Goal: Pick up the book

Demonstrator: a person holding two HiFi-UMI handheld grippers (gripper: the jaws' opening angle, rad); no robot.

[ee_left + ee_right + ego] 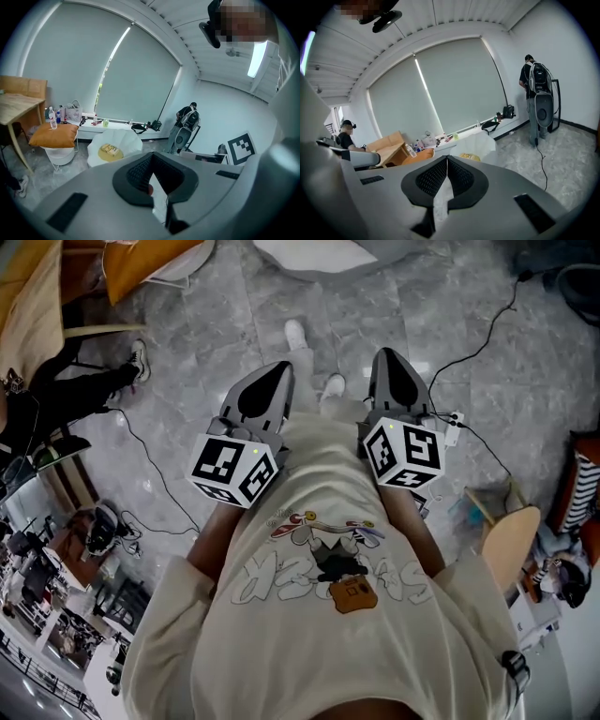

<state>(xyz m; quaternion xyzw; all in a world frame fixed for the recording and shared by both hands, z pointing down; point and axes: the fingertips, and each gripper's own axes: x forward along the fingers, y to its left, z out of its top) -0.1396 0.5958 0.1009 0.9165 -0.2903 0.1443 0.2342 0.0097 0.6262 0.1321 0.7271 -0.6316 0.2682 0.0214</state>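
cream sweatshirt fills the lower half of the head view. beyond it the left gripper and right gripper point out over grey marble floor, and no book shows there.

left gripper view: its jaws are pressed together with nothing between them. well ahead, a white round seat carries a yellow cushion with a small flat thing on it. that is probably the book, though it is too small to be sure. an orange cushion lies off to the left.

right gripper view: these jaws are likewise closed and empty, and only a sliver of the yellow cushion peeks over them.

i judge nothing is done yet: the approach, opening, grip and lift are all left to do.
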